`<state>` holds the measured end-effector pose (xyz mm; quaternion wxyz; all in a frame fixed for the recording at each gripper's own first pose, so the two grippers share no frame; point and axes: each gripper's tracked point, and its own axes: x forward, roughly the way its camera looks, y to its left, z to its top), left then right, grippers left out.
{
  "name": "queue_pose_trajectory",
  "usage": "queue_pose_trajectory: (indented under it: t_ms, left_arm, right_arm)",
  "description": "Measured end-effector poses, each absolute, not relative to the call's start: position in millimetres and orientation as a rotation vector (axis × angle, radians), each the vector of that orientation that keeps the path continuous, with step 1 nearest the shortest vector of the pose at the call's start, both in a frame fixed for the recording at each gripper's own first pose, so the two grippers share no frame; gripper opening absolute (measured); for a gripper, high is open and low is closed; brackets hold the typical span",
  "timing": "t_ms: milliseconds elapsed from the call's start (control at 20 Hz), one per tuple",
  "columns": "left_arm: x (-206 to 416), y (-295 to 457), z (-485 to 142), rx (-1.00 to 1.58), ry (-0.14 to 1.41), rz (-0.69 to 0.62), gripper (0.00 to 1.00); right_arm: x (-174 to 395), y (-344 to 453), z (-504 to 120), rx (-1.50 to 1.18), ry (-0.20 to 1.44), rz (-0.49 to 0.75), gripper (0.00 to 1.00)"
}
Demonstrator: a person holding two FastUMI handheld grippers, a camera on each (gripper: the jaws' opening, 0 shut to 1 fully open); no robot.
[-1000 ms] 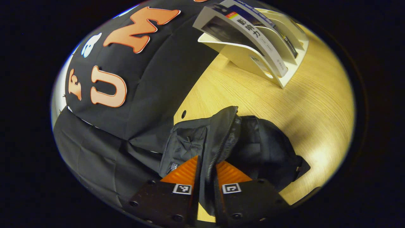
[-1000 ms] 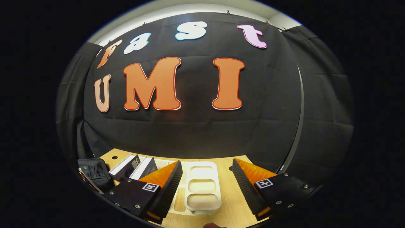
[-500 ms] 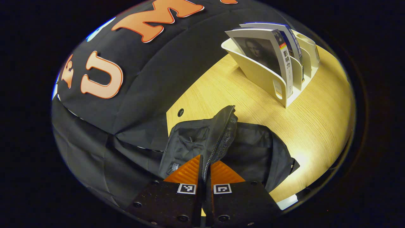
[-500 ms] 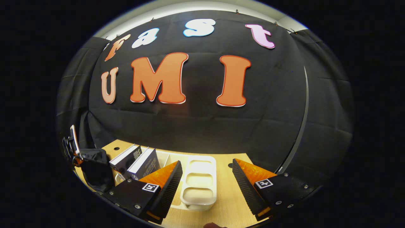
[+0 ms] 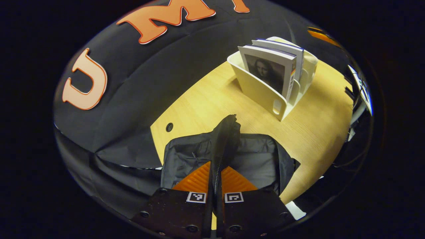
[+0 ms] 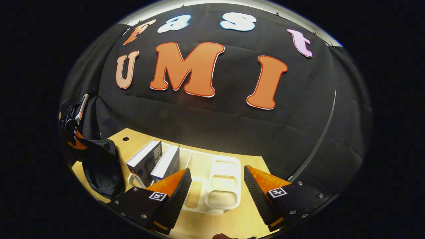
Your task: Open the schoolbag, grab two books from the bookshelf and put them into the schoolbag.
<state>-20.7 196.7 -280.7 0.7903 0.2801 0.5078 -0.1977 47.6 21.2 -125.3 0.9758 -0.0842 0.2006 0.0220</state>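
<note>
In the left gripper view the black schoolbag (image 5: 259, 159) lies open on the wooden table, and my left gripper (image 5: 215, 179) is shut on its zippered rim (image 5: 225, 132), holding that edge up. Beyond it stands the white bookshelf (image 5: 265, 96) with two books (image 5: 270, 71) upright in it. In the right gripper view my right gripper (image 6: 217, 186) hangs open above the bookshelf (image 6: 219, 186). The two books (image 6: 156, 161) sit at its left end. The schoolbag (image 6: 103, 166) hangs at the far left with the left gripper (image 6: 74, 132) above it.
The wooden table (image 5: 206, 99) has a round cable hole (image 5: 169, 126) near the back wall. Black cloth closes the booth behind and beside the table. The bookshelf's right compartments (image 6: 224, 181) hold nothing.
The left gripper kept its hold on the bag's rim and swung, so the bookshelf now sits straighter ahead. The right gripper rose and tilted, showing more of the shelf and books.
</note>
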Motion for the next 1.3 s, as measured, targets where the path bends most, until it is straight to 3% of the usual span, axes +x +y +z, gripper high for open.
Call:
queue_pose_trajectory:
  t_ms: [200,500,850,1300]
  left_arm:
    - [-1,211,-261,0.498,1.072,-0.527,0.06]
    - [6,226,-247,0.452,1.066,-0.649,0.06]
    - [15,240,-227,0.425,1.056,-0.672,0.06]
    - [12,235,-233,0.365,1.091,-0.640,0.05]
  right_arm:
    - [46,94,-113,-0.101,0.488,0.100,0.95]
    - [51,156,-93,-0.110,0.619,0.068,0.94]
    - [76,213,-94,-0.092,0.777,0.190,0.95]
    - [122,214,-192,-0.049,1.129,0.169,0.96]
